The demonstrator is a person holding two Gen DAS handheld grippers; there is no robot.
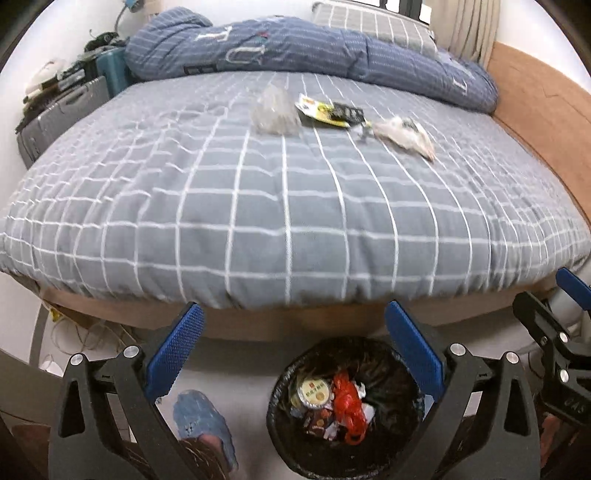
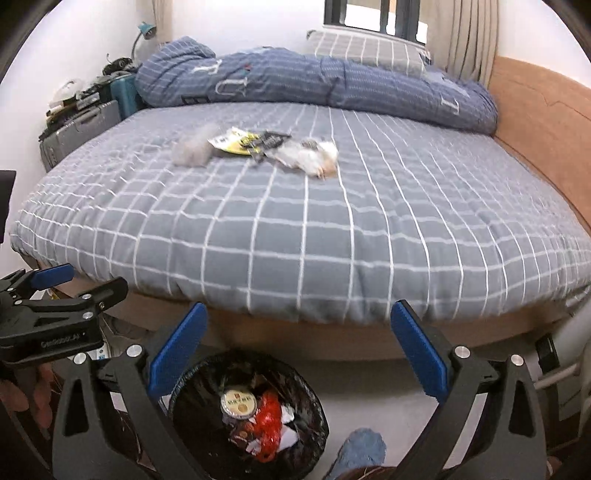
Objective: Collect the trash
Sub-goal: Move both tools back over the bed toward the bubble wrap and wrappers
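bed checked grey | walls white | window dark-framed

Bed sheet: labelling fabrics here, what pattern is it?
The bed sheet is grey with a white grid check, clearest in the left wrist view.

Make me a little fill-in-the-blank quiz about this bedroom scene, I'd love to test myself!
1. Three pieces of trash lie on the ____ bedsheet.
2. The black trash bin stands on the ____ at the bed's foot.
3. Both the left tongs and right tongs are ____ and hold nothing.
4. Inside the bin, the crumpled wrapper is ____.

Missing words: checked; floor; open; red
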